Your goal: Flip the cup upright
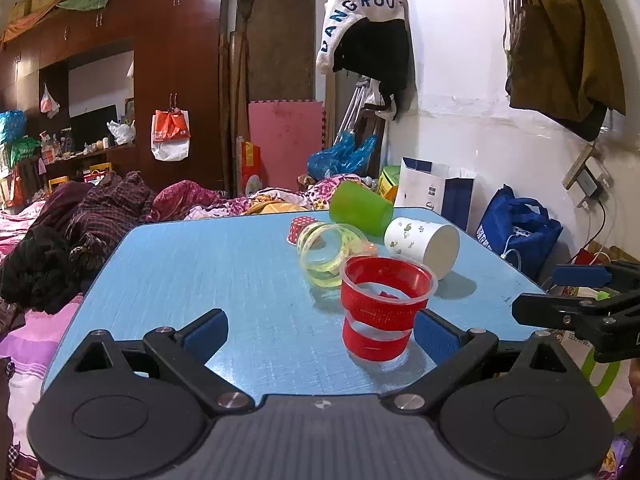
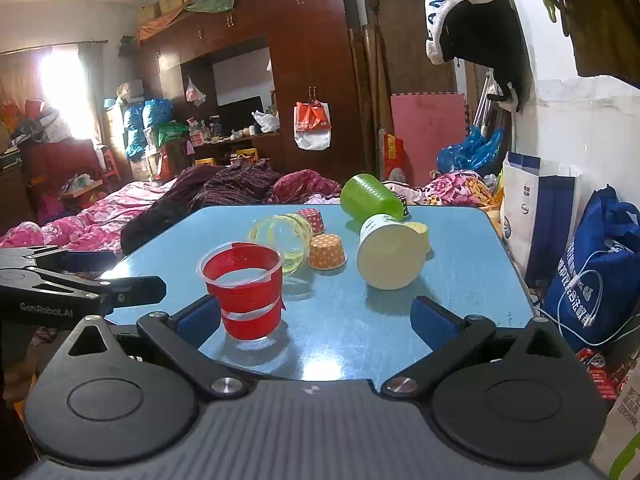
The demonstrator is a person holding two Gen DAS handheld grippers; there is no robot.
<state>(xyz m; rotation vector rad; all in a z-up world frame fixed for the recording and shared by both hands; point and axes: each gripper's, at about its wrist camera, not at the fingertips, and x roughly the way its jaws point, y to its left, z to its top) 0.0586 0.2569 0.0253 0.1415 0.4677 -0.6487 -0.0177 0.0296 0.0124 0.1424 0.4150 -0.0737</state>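
Observation:
A clear plastic cup with red bands [image 1: 380,308] stands upright on the blue table [image 1: 224,264], close to the right finger of my open left gripper [image 1: 320,332]. In the right wrist view the same cup [image 2: 244,290] stands by the left finger of my open right gripper [image 2: 316,322]. Behind it several cups lie on their sides: a yellow-tinted clear cup [image 1: 328,254] [image 2: 282,240], a white paper cup [image 1: 424,242] [image 2: 390,254] and a green cup [image 1: 360,208] [image 2: 370,198]. Both grippers are empty.
Small polka-dot cups, orange [image 2: 327,252] and red [image 2: 312,218] [image 1: 300,228], sit among the lying cups. A bed with heaped clothes [image 1: 80,220] lies left of the table. Bags [image 2: 592,268] stand along the wall at right. The other gripper shows at the frame edge [image 1: 580,312] [image 2: 60,292].

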